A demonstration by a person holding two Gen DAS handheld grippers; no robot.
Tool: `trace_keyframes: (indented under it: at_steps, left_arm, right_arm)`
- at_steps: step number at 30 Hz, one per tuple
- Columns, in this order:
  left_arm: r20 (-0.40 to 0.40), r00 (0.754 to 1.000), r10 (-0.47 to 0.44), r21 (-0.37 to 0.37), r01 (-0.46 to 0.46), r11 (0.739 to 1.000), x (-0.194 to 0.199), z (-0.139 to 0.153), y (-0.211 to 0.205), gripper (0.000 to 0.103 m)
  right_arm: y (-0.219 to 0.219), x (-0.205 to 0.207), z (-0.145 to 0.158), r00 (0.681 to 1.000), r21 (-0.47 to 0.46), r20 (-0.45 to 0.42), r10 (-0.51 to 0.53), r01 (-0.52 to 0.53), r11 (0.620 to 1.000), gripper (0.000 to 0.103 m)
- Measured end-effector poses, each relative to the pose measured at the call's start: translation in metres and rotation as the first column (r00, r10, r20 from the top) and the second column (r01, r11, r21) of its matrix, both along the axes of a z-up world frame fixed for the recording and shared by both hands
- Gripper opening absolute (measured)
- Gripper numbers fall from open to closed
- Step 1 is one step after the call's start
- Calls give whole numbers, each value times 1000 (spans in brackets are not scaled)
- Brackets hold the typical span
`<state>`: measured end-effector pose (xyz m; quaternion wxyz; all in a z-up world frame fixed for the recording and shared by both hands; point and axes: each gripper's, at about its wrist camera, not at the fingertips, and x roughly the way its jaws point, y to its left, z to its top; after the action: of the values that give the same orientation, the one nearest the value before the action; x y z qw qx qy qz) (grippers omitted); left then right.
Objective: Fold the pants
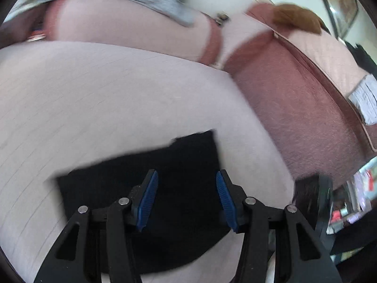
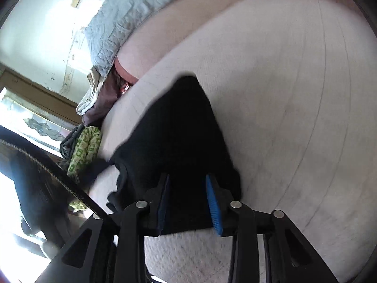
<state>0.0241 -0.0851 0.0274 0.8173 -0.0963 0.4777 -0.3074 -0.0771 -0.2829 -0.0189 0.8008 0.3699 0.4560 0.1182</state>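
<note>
The black pants [image 1: 141, 165] lie folded into a compact block on the pale quilted bed cover [image 1: 94, 94]. My left gripper [image 1: 186, 173] hovers just over them. Its blue pads [image 1: 150, 195] stand well apart and grip nothing, with only the fabric below showing in the gap. In the right wrist view the pants [image 2: 179, 129] run away from my right gripper [image 2: 188, 184]. Their near edge fills the gap between its pads [image 2: 213, 202], which appear to press on the thick folded cloth. The fabric bunches a little on the left side.
A crumpled grey blanket [image 2: 132, 18] lies at the far end of the bed cover [image 2: 294, 118]. A rust-pink blanket [image 1: 294, 108] and a brown item [image 1: 297, 21] lie to the right. Green patterned cloth [image 2: 84, 148] hangs off the bed's left edge by a bright window [image 2: 23, 118].
</note>
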Motion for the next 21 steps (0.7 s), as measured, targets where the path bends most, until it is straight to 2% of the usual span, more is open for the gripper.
trace_keyframes:
  at_steps: [3, 5, 6, 8, 9, 10, 11, 13, 14, 17, 18, 19, 20, 21]
  left_arm:
    - [-63, 996, -68, 46, 71, 996, 36, -21, -49, 50]
    - [-87, 995, -51, 142, 63, 988, 50, -41, -70, 50]
    - [-108, 993, -39, 158, 56, 986, 56, -50, -73, 51]
    - [-153, 988, -3, 157, 27, 987, 67, -65, -71, 56]
    - [-161, 987, 4, 144, 20, 989, 68, -68, -69, 57]
    - [-161, 987, 2, 129, 19, 991, 67, -71, -66, 57]
    - [-148, 989, -5, 123, 24, 992, 66, -72, -65, 58]
    - [-124, 992, -16, 121, 31, 992, 64, -73, -63, 59]
    - [-116, 993, -16, 115, 30, 993, 63, -73, -62, 60]
    - [-87, 996, -15, 99, 24, 995, 59, -74, -61, 60]
    - [-78, 997, -14, 94, 21, 995, 57, -74, -58, 60]
    - [-71, 997, -14, 91, 20, 996, 55, -74, -57, 60]
    - [-62, 998, -18, 94, 24, 995, 54, -74, -59, 60]
    - [-50, 999, -22, 94, 27, 995, 52, -74, -59, 60]
  right_arm:
    - [2, -12, -3, 1000, 7, 14, -1, 0, 1000, 30]
    - [3, -21, -6, 1000, -8, 0, 11, -11, 1000, 27]
    - [5, -26, -9, 999, -20, -21, 25, -25, 999, 24]
    - [9, -33, -19, 993, -70, -108, 56, -64, 995, 19]
    - [8, -40, -17, 993, -103, -107, 52, -64, 993, 9]
    - [5, -45, -11, 995, -126, -94, 33, -45, 991, 12]
    - [-2, -50, 4, 999, -159, -36, -11, 5, 987, 14]
    - [-11, -47, 26, 996, -173, 66, -58, 69, 983, 13]
    - [-14, -44, 31, 993, -170, 90, -75, 89, 981, 13]
    - [-26, -16, 23, 990, -61, 98, -99, 105, 993, 13]
    - [-29, -6, 9, 992, 26, 76, -102, 100, 995, 13]
    - [-31, 0, -11, 996, 106, 13, -92, 90, 990, 13]
    - [-28, 0, -22, 996, 151, -21, -82, 84, 985, 13]
    - [-28, -9, -35, 995, 213, -48, -82, 90, 973, 8]
